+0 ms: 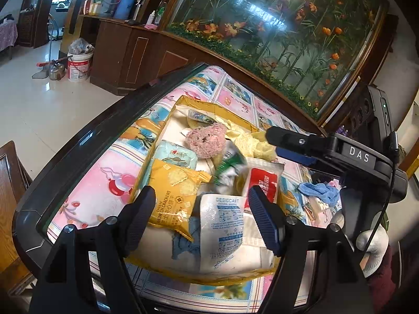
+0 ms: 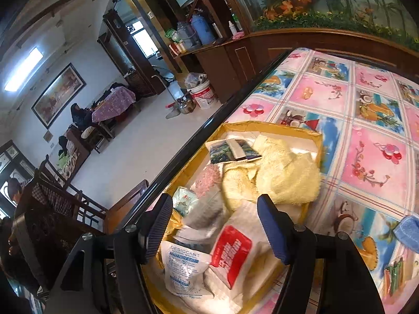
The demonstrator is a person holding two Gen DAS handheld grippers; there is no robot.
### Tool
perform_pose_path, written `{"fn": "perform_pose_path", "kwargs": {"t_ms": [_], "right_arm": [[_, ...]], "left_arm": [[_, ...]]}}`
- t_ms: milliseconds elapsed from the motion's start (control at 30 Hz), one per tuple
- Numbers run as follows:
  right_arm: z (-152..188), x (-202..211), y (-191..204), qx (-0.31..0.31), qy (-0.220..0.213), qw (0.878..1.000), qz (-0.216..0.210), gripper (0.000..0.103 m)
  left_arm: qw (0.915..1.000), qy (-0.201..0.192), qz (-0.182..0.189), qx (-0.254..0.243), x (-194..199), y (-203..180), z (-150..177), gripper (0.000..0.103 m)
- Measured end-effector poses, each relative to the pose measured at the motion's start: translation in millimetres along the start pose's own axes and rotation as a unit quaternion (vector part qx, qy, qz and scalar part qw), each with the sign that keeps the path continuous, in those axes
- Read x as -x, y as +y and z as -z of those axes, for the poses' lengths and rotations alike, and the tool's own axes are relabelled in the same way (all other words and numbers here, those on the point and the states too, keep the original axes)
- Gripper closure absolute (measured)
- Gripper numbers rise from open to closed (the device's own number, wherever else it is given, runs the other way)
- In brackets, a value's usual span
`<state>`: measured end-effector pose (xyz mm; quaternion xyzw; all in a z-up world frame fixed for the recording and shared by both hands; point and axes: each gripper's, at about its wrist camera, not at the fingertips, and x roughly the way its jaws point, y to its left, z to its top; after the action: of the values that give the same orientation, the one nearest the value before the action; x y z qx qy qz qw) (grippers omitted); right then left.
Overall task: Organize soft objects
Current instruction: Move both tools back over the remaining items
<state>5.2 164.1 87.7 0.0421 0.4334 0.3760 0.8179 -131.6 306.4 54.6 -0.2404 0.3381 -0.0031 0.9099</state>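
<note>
Only the left wrist view shows the other tool: the right gripper [image 1: 272, 133] reaches in from the right above the shallow yellow cardboard tray [image 1: 183, 104], and whether its fingers are parted cannot be told from that angle; its own camera shows them apart, nothing between. The left gripper [image 1: 201, 217] hangs over the near end of the tray, also spread wide and empty. Inside lie the soft things, piled loosely: a fuzzy pink knitted piece [image 1: 207, 140], a nubbly pale-yellow towel [image 2: 285, 175] (far plainer in the right wrist view), a glossy yellow cracker packet [image 1: 175, 193], a papery white desiccant sachet [image 1: 222, 225], a red-and-white pouch [image 1: 262, 183] and a pale-green wipes pack [image 1: 178, 155]. A blue terry cloth [image 1: 318, 191] lies outside the tray, on the slick patterned tablecloth [image 2: 366, 130]. Only the right wrist view takes in wooden chairs [image 2: 60, 196] and a person [image 2: 13, 191] at the far left.
</note>
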Motion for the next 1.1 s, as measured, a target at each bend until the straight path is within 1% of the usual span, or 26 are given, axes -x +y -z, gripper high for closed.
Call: {"fn": "perform_pose_path", "kwargs": {"t_ms": [67, 133, 267, 400, 500, 600, 700, 767, 833, 900, 933, 967, 1000, 1033, 1067, 1100], "right_arm": [[2.9, 20.4, -16.3, -0.009, -0.018, 1.0, 0.01, 0.033], [8.4, 45.3, -37.8, -0.021, -0.037, 0.999, 0.032, 0.032], [24.9, 103.4, -97.1, -0.067, -0.075, 0.991, 0.094, 0.029], [48.8, 152.9, -165.4, -0.135, -0.098, 0.974, 0.151, 0.028], [69.0, 178.0, -207.0, -0.179, -0.111, 0.96, 0.185, 0.028], [80.3, 189.0, -241.2, -0.204, -0.121, 0.944, 0.227, 0.028], [81.5, 184.5, -270.5, -0.22, -0.117, 0.936, 0.247, 0.028], [78.7, 176.8, -286.4, -0.231, -0.113, 0.936, 0.24, 0.028], [75.2, 165.5, -293.2, -0.231, -0.102, 0.943, 0.216, 0.028], [72.9, 150.6, -286.9, -0.227, -0.08, 0.956, 0.167, 0.026], [72.4, 146.0, -277.2, -0.213, -0.074, 0.965, 0.131, 0.026], [72.6, 142.5, -264.9, -0.197, -0.065, 0.976, 0.07, 0.026], [74.1, 141.5, -252.2, -0.183, -0.056, 0.981, 0.014, 0.026], [75.0, 143.8, -241.0, -0.168, -0.053, 0.984, -0.017, 0.028], [76.2, 149.4, -230.4, -0.149, -0.057, 0.987, -0.024, 0.028], [77.7, 157.0, -223.1, -0.135, -0.066, 0.989, -0.008, 0.028]], "left_arm": [[0.9999, -0.002, 0.013, -0.007, 1.2, -7.0, 0.6, 0.03], [0.9991, -0.004, 0.034, -0.023, 3.5, -18.0, 2.2, 0.03], [0.9936, 0.003, 0.071, -0.088, 4.3, -58.4, 10.3, 0.027], [0.9829, 0.037, 0.104, -0.147, -8.4, -107.4, 21.6, 0.027], [0.9746, 0.069, 0.125, -0.173, -21.8, -139.1, 33.6, 0.027], [0.9677, 0.096, 0.145, -0.182, -31.3, -163.5, 44.4, 0.027], [0.965, 0.111, 0.147, -0.186, -37.2, -178.6, 54.0, 0.027], [0.9647, 0.118, 0.143, -0.187, -37.7, -182.1, 59.2, 0.027], [0.9658, 0.12, 0.135, -0.186, -38.0, -182.2, 60.9, 0.027], [0.9677, 0.12, 0.125, -0.183, -38.0, -179.3, 61.0, 0.027], [0.9687, 0.118, 0.121, -0.182, -37.0, -177.7, 60.2, 0.027], [0.9697, 0.117, 0.117, -0.18, -36.7, -176.2, 59.5, 0.027], [0.9705, 0.116, 0.114, -0.178, -37.1, -173.6, 59.1, 0.027], [0.9712, 0.115, 0.111, -0.176, -37.1, -172.2, 58.3, 0.027], [0.9716, 0.115, 0.11, -0.175, -37.6, -171.4, 57.8, 0.027], [0.9719, 0.116, 0.109, -0.173, -38.6, -171.0, 58.0, 0.027]]}}
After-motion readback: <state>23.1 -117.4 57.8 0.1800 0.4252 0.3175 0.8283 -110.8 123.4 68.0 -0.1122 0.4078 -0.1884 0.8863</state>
